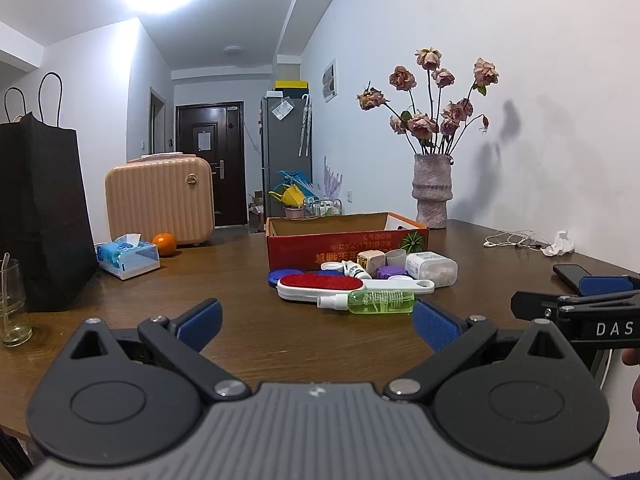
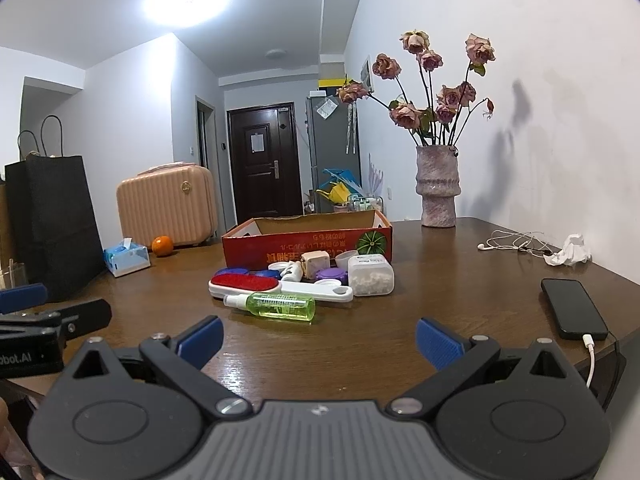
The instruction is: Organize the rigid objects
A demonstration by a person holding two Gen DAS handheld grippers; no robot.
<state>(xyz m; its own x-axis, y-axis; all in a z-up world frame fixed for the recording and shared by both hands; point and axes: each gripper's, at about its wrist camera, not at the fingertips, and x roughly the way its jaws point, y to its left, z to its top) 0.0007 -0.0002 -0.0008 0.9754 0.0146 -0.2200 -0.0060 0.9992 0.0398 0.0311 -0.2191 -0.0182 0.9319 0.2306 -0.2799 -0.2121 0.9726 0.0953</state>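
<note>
A pile of small objects lies on the brown table in front of a red cardboard box [image 1: 340,246] [image 2: 304,246]. It holds a green spray bottle [image 1: 378,301] [image 2: 280,305], a white lint brush with a red pad [image 1: 320,283] [image 2: 244,283], a clear lidded container [image 1: 432,268] [image 2: 370,276], purple and blue lids and small white bottles. My left gripper [image 1: 316,326] is open and empty, just short of the bottle. My right gripper [image 2: 318,340] is open and empty, near the table's front edge.
A black paper bag [image 1: 40,216], a glass [image 1: 12,304], a tissue box [image 1: 128,258], an orange [image 1: 164,244] and a peach case [image 1: 160,198] stand at the left. A vase of dried roses [image 2: 436,188], earphones [image 2: 516,242], crumpled tissue [image 2: 572,252] and a charging phone [image 2: 574,308] lie at the right.
</note>
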